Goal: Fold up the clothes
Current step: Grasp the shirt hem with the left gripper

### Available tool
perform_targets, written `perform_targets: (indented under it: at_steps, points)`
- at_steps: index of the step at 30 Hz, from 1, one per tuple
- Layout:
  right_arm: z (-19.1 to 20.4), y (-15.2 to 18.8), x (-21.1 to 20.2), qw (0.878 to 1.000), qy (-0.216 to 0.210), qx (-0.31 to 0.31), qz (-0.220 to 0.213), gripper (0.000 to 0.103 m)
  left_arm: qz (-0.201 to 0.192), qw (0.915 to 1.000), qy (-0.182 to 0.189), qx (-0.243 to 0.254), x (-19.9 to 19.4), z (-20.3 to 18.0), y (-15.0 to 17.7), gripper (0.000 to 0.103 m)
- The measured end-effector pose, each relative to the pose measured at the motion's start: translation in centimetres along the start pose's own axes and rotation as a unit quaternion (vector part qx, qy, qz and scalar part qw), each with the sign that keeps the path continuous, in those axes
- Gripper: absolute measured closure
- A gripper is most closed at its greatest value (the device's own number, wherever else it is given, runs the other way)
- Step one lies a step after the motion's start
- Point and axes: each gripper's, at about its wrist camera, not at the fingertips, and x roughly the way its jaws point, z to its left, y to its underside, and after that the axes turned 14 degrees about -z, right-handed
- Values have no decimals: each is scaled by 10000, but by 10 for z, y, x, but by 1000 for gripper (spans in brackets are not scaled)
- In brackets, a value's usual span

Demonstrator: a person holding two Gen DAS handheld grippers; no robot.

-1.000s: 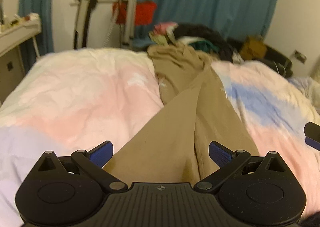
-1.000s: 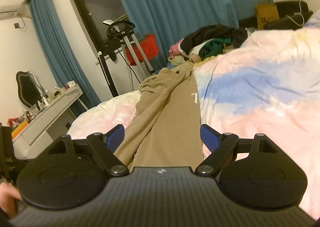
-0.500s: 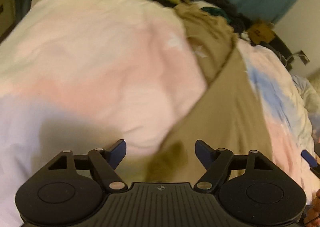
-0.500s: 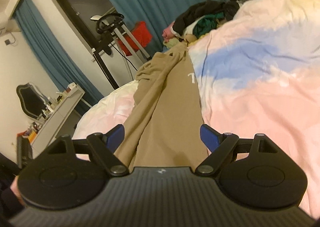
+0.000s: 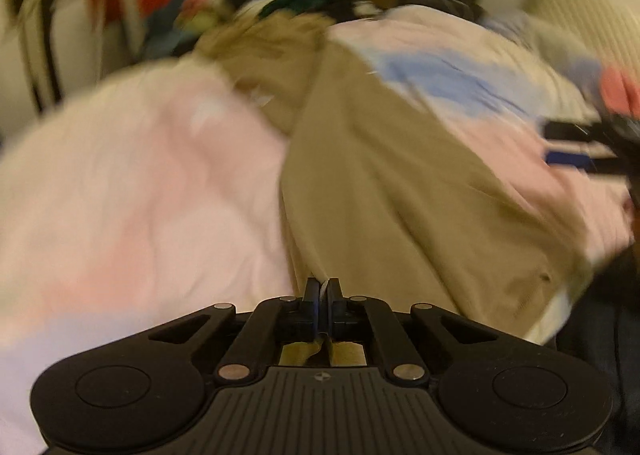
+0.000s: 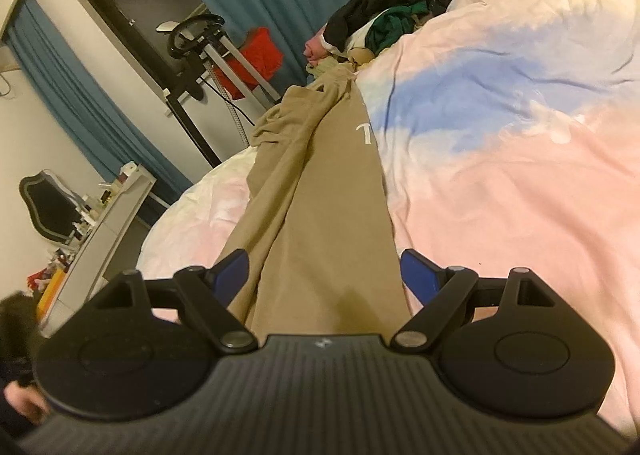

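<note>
Trousers (image 6: 320, 223), tan, stretched lengthwise on pastel bed (image 6: 520, 175). Left tongs (image 5: 321, 295) clenched on trouser hem; right tongs (image 6: 322, 271) released, straddling fabric.

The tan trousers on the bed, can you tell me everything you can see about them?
The tan trousers look like soft, plain cloth with a small white mark near one side. They lie stretched lengthwise along the pastel duvet, the far end bunched and wrinkled near a pile of clothes. The two legs lie side by side with a fold line between them. The left gripper is shut on the near edge, and cloth shows between its fingers. The right gripper is open, its blue pads either side of the near end.
</note>
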Motion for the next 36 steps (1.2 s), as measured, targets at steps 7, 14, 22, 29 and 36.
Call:
perform_targets:
  at_steps: [7,14,22,29,36]
  points:
    - [-3,-10,-12,9982,359,-253,-401,18,-224,9965,385,713,-18,-92,-27,99]
    - [-18,-12,-6,9996,270,0,-71,18,380,9958,736,-383,60,-138,-11,98]
    - [-42,-1,11,9956,374,596,613,18,373,9759,956,-1927,81,-112,16,98]
    - [-43,7,17,9933,323,681,881,18,-112,9737,1254,-1897,63,-113,10,99]
    - [-53,15,21,9849,320,1104,1292,19,246,9562,1503,-2502,73,-99,21,77]
